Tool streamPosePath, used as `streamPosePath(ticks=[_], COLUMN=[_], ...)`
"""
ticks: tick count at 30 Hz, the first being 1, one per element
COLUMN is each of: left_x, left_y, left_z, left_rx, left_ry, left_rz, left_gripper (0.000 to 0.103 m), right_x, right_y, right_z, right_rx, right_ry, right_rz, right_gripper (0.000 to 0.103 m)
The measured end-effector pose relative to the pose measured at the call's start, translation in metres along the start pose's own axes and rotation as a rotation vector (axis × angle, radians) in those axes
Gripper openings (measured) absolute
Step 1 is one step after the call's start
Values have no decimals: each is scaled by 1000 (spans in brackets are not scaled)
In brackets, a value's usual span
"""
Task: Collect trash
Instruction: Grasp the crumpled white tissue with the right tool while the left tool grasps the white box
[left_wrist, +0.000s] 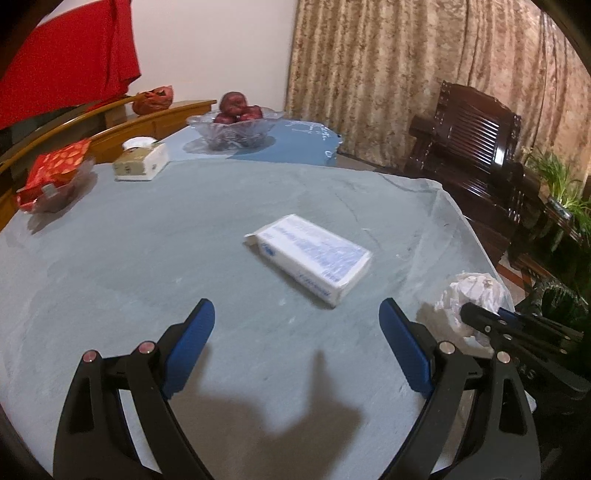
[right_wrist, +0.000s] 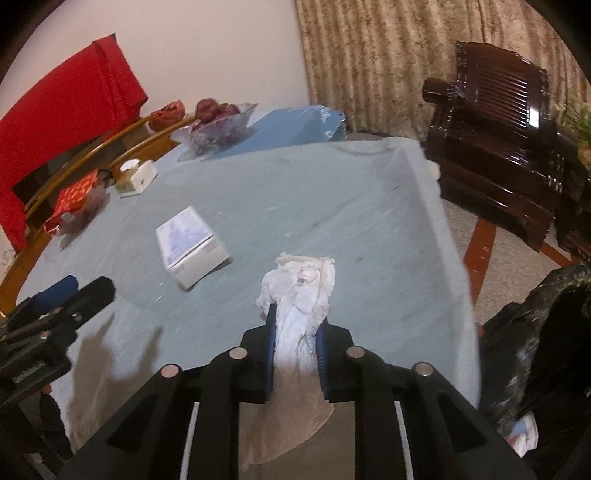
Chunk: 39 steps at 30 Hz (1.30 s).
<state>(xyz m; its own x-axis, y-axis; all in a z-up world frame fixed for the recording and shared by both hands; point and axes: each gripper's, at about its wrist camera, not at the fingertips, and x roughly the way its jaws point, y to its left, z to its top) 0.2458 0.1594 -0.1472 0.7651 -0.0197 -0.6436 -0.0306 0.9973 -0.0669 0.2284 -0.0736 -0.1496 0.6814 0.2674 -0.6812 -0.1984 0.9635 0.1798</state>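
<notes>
My right gripper (right_wrist: 296, 323) is shut on a crumpled white tissue (right_wrist: 301, 291) and holds it over the near right part of the table. The tissue also shows in the left wrist view (left_wrist: 471, 295), with the right gripper (left_wrist: 476, 314) on it. My left gripper (left_wrist: 297, 321) is open and empty above the grey-blue tablecloth (left_wrist: 147, 258). A white box with blue print (left_wrist: 312, 254) lies flat just ahead of it; it also shows in the right wrist view (right_wrist: 192, 245). A black trash bag (right_wrist: 535, 350) sits off the table's right edge, with white scraps inside.
At the table's far left are a red snack packet (left_wrist: 55, 173), a tissue box (left_wrist: 142, 160) and a glass bowl of red fruit (left_wrist: 236, 125). A dark wooden armchair (left_wrist: 476, 147) stands beyond the right edge. A red cloth (right_wrist: 62, 110) hangs at left.
</notes>
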Motion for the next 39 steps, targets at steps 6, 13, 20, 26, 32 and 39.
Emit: streamPosePath(ticks=[6, 13, 20, 26, 32, 39], left_x=[36, 75, 104, 118, 109, 98], left_y=[-25, -39, -35, -26, -4, 6], left_z=[15, 28, 36, 32, 26, 17], left_rx=[-7, 1, -56, -97, -135, -138], left_ry=[16, 53, 96, 157, 157, 159], left_rz=[-7, 36, 68, 97, 64, 60], left_gripper=[88, 88, 88, 88, 62, 70], right_x=[5, 12, 20, 24, 25, 27], right_y=[-22, -35, -36, -36, -33, -29], right_z=[7, 11, 12, 11, 9, 7], right_rx=[25, 33, 26, 31, 24, 15], right_ry=[-3, -11, -7, 0, 4, 11], right_rz=[-19, -24, -20, -16, -14, -11], right_gripper=[19, 19, 19, 19, 19, 19])
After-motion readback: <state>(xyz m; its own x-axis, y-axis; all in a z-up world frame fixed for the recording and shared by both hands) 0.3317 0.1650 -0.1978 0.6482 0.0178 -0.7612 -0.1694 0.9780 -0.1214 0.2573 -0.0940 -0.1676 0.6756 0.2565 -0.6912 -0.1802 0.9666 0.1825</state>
